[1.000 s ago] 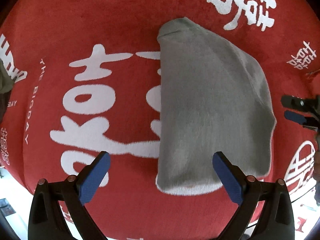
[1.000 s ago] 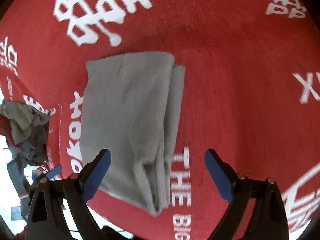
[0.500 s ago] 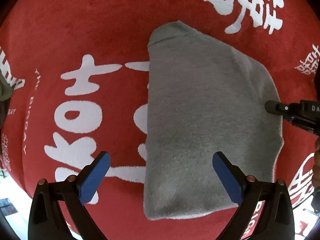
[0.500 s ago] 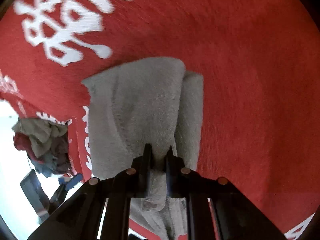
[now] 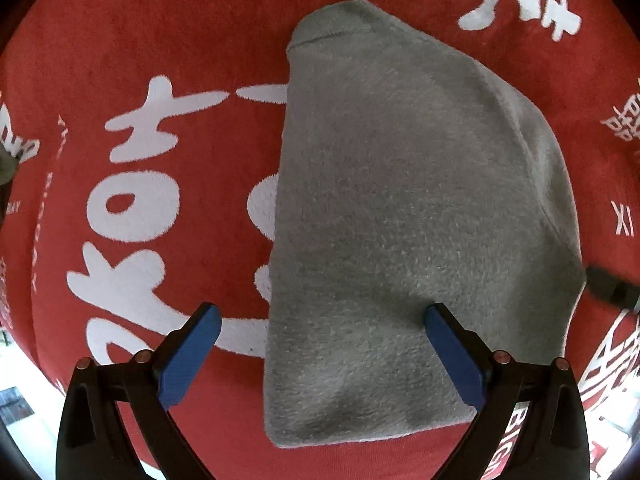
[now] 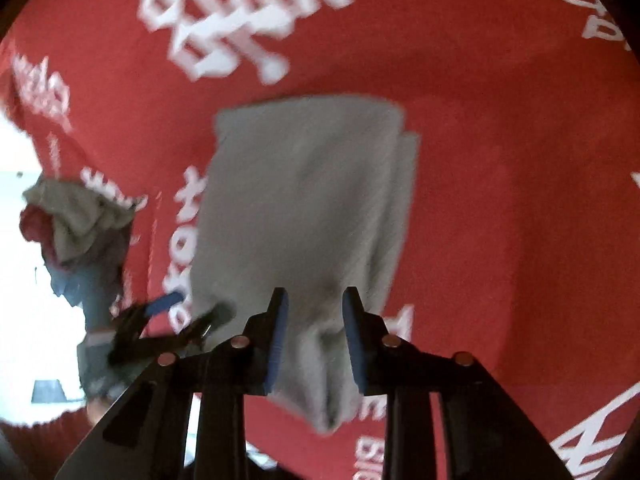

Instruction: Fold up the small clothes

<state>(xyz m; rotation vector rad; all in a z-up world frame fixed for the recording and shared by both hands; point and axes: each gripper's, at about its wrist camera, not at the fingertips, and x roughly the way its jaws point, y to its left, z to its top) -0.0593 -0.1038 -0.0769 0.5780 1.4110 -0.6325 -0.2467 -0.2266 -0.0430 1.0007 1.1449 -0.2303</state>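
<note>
Red cloth (image 5: 208, 40): one grey garment (image 5: 400, 200), two grippers, perhaps three piled clothes (image 6: 76, 216).

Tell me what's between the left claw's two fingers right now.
In the left wrist view, the grey garment's near left edge and red printed cloth lie between the open left claw's fingers.

- A red cloth (image 5: 208, 40) printed with large white characters (image 5: 136, 184) was spread over the whole work surface.
- Small white lettering (image 6: 368, 448) reading "BIG" was printed near the cloth's near edge.
- A further white character pattern (image 6: 240, 20) was seen, blurred, on the far part of the cloth.
- A pale, bright area (image 6: 24, 320) was visible beyond the cloth's left edge; no detail could be made out there.
</note>
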